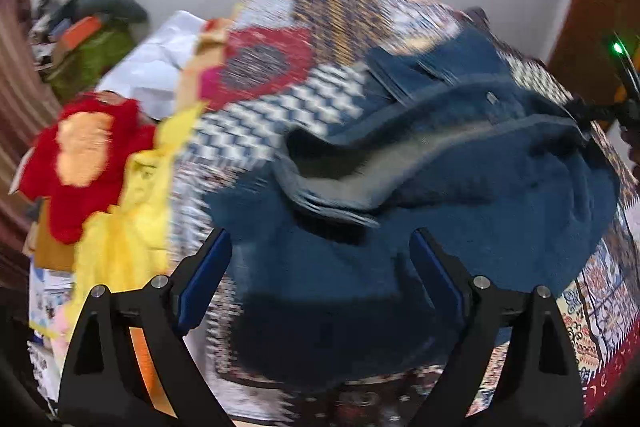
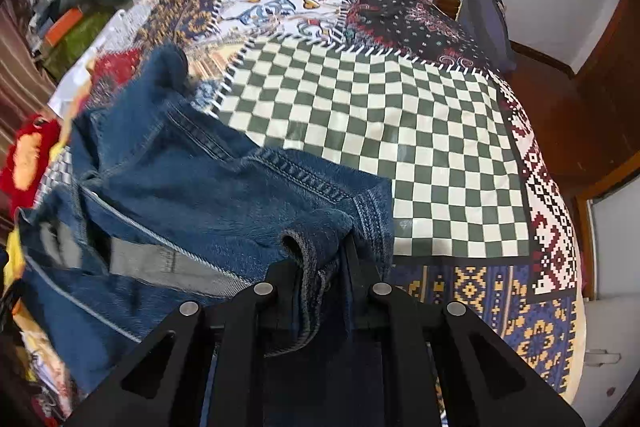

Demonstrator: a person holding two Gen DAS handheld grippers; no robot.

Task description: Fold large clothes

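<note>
The right gripper [image 2: 320, 259] is clamped on the jeans' [image 2: 192, 195] hem, above the quilt's [image 2: 400, 131] near edge. The left gripper [image 1: 320, 267] gapes apart over them; no writing is legible.

Left tongs [image 1: 320, 267] spread wide, blue pads apart, gripping nothing. Right tongs [image 2: 320, 263] clamped tight on jeans [image 2: 224, 187] fold.

— Those jeans [image 2: 208, 187] clamped in the right claw [image 2: 320, 267]: coarse blue denim, matt, with pale raised stitching along the seams.

— And beyond it, the bedspread [image 2: 380, 131] is smooth printed cloth with a faint sheen. The claw looks like matt black plastic with shiny metal pins.

— Left claw [image 1: 320, 267] has smooth blue pads [image 1: 204, 279].
</note>
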